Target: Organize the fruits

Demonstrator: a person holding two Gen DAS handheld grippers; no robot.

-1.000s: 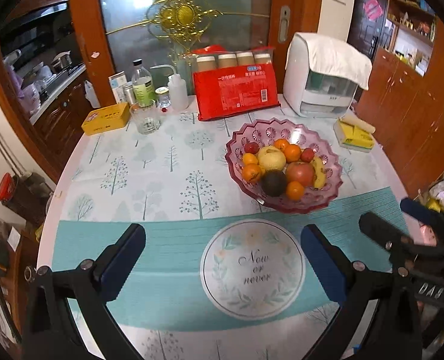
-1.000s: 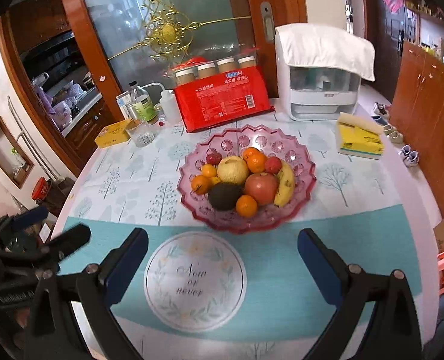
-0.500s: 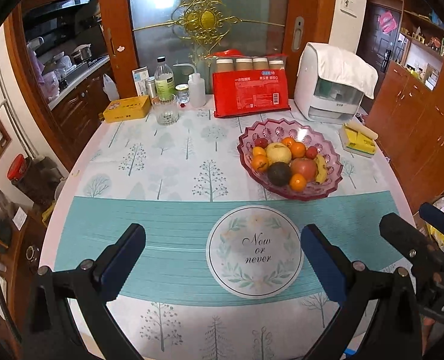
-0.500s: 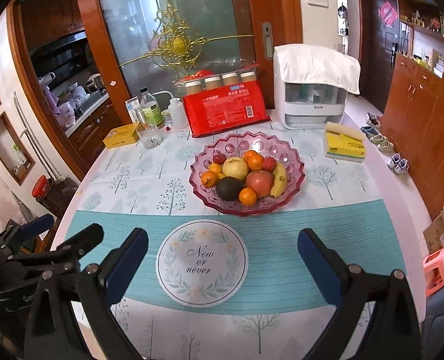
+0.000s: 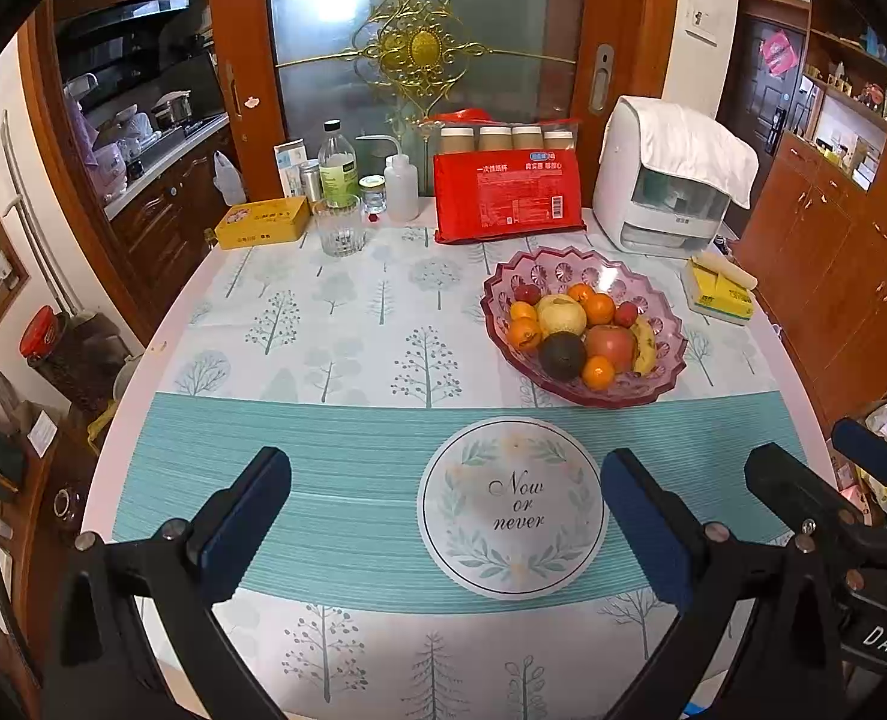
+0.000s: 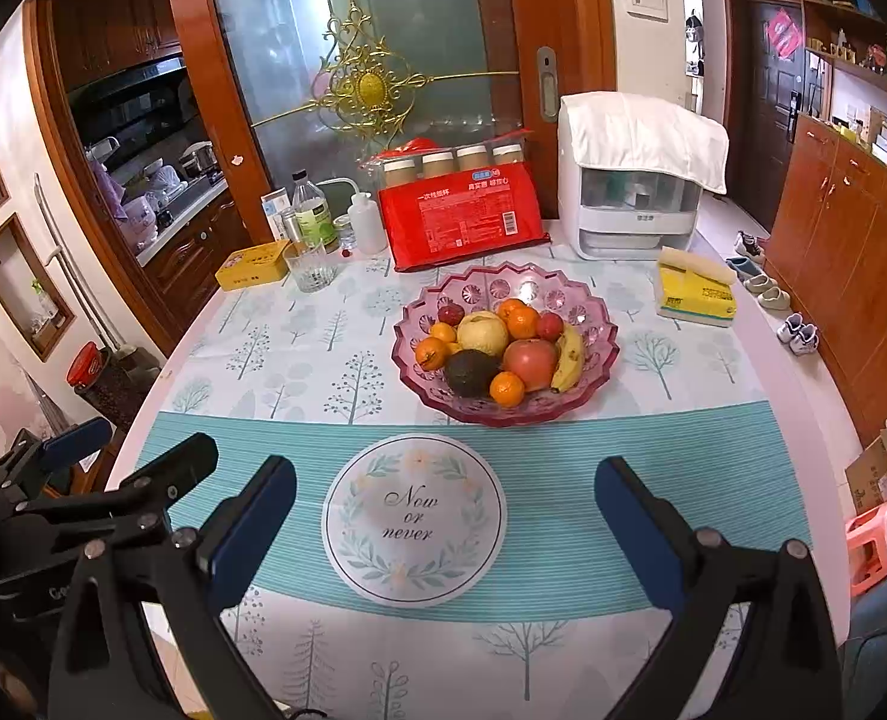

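By the look of things the sorting is complete, or very nearly: every fruit in sight sits heaped in the pink glass bowl, which stands on the round table just beyond the "Now or never" mat, and no stray fruit lies on the cloth in either view. In the bowl I can pick out an avocado, a red apple, a banana, a pale yellow apple or pear and several small oranges (whether some arrangement within the bowl is still wanted, the pictures cannot say). The left gripper and the right gripper both hang over the near edge of the table, well apart from the bowl, fingers spread wide and carrying nothing. The right wrist view looks almost straight at the bowl and also takes in the floor at the right, with shoes and a pink stool; it catches the left gripper at its lower left. The left wrist view puts the bowl off to the right, shows more of the kitchen counter at the left, and catches the right gripper at its lower right.
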